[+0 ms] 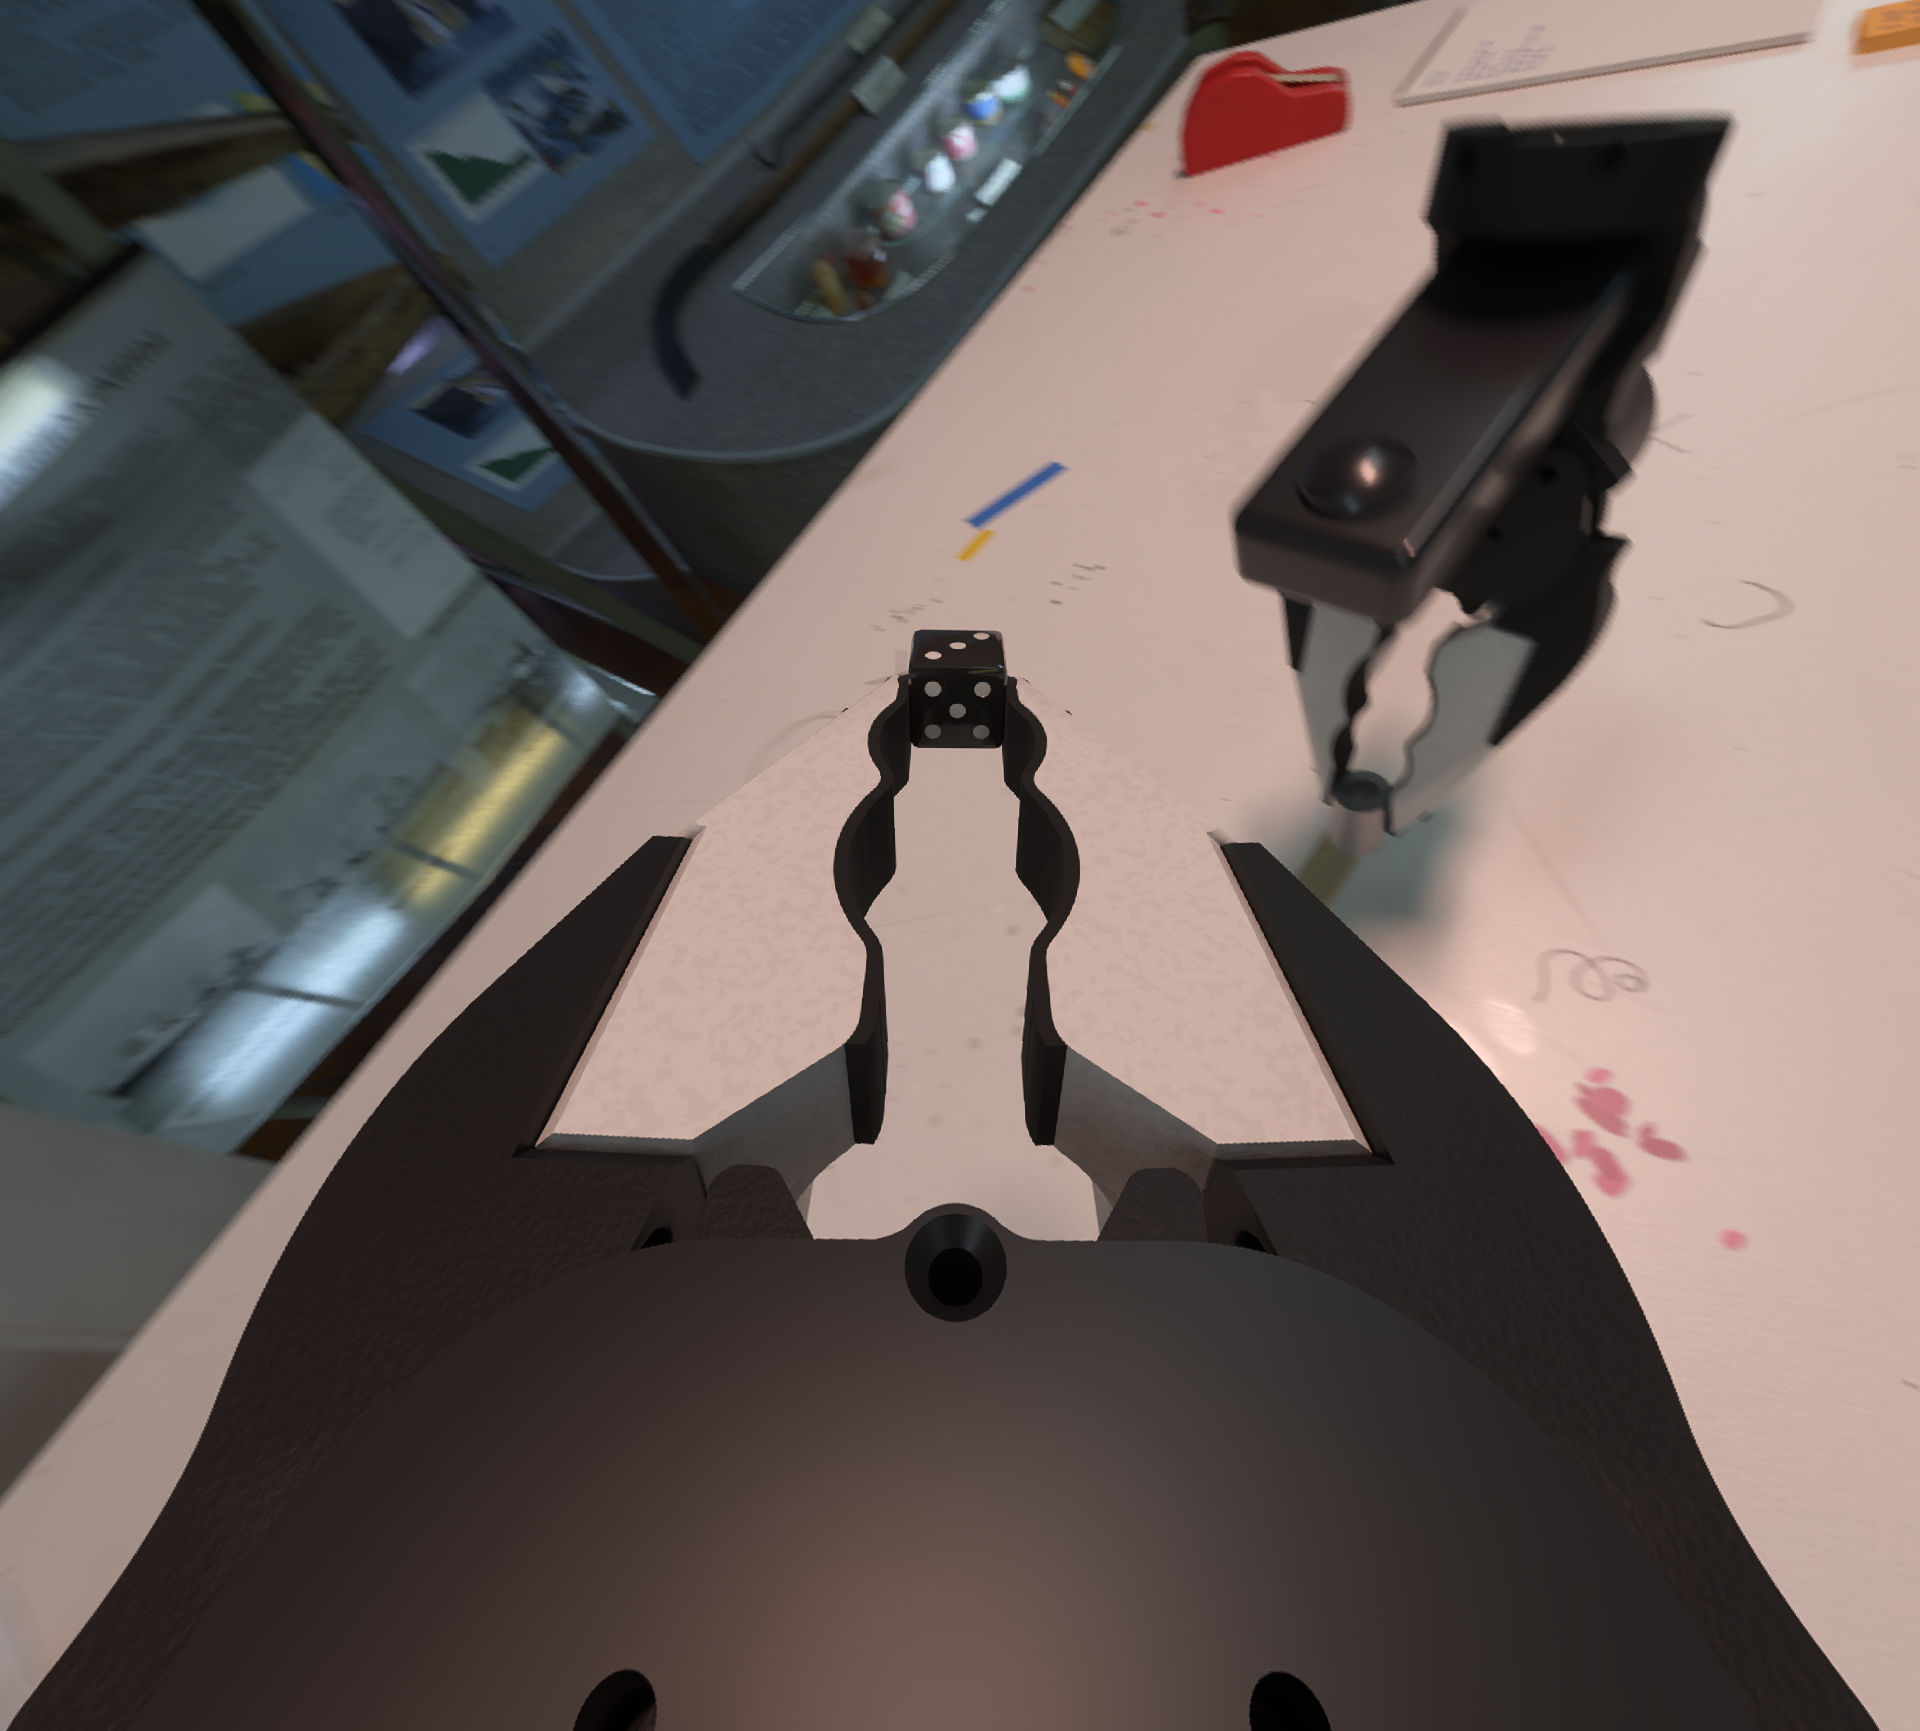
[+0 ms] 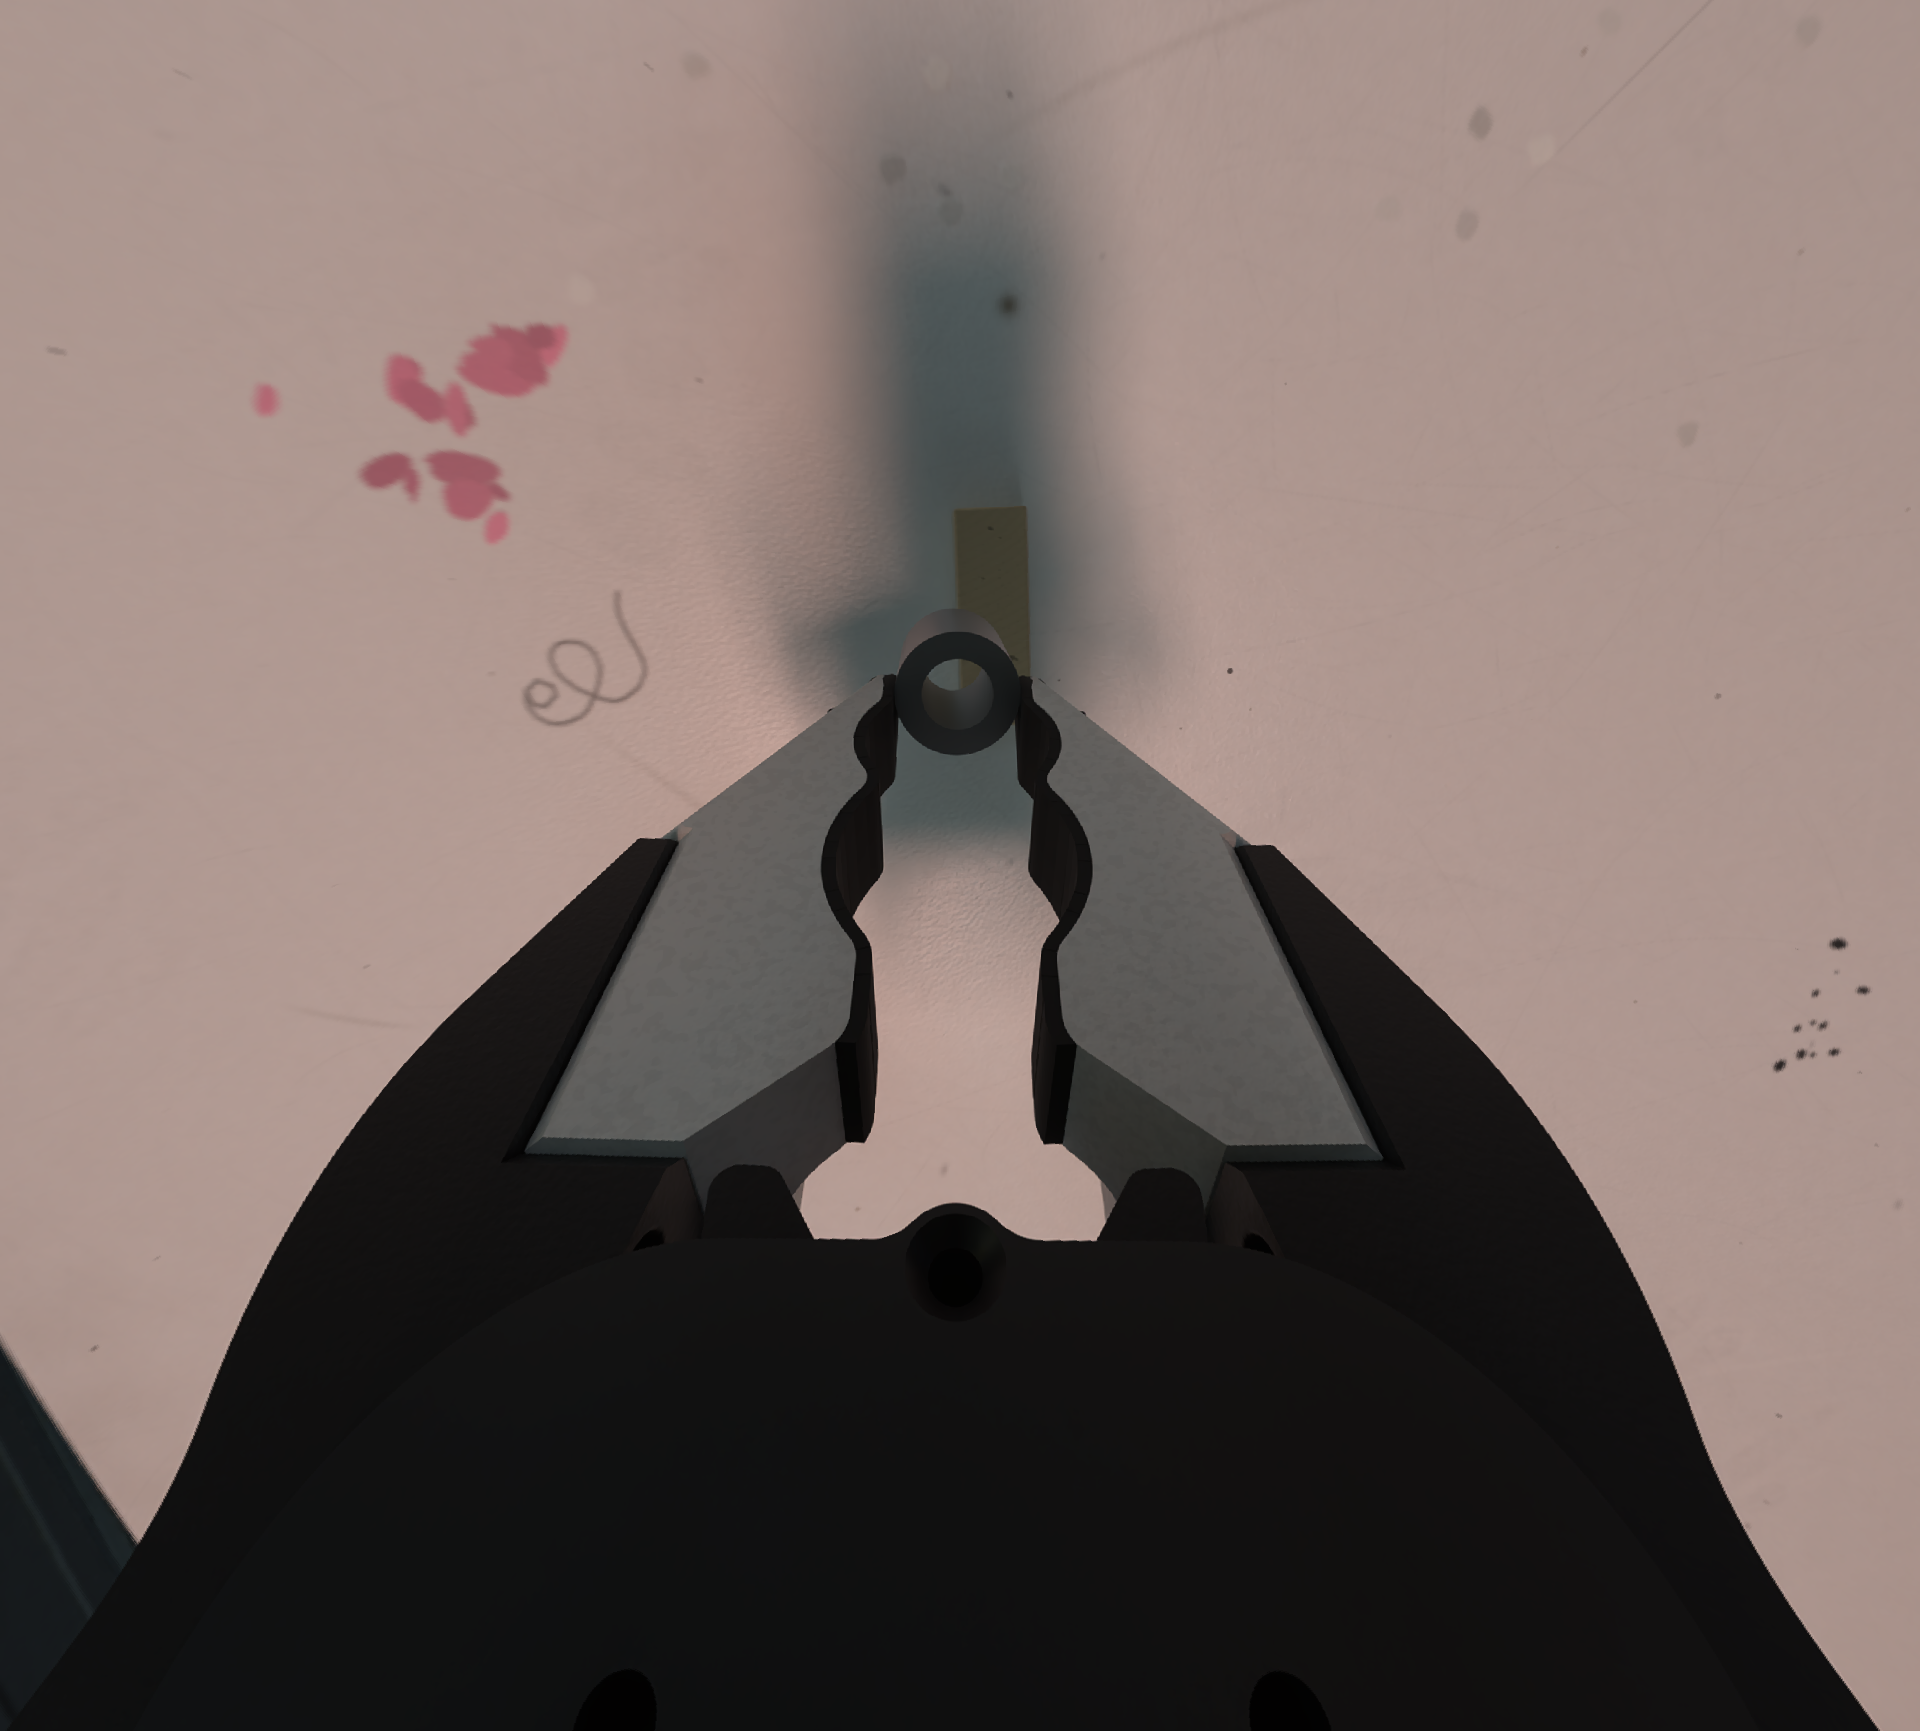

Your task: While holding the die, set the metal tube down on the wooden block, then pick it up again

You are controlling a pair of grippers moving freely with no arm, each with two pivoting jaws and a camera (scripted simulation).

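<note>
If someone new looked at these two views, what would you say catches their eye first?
Probably the black die with white pips, pinched at the tips of the left tongs above the pale table. Next, the grey metal tube, seen end-on in the right tongs, hanging over a small tan wooden block. The red heart-shaped tape dispenser at the table's far side stands out too.

The die (image 1: pixel 956 690) is black with white pips, the metal tube (image 2: pixel 957 705) grey, the wooden block (image 2: pixel 992 580) tan, and the table (image 1: pixel 1558 902) pale pink with red smudges.
</note>
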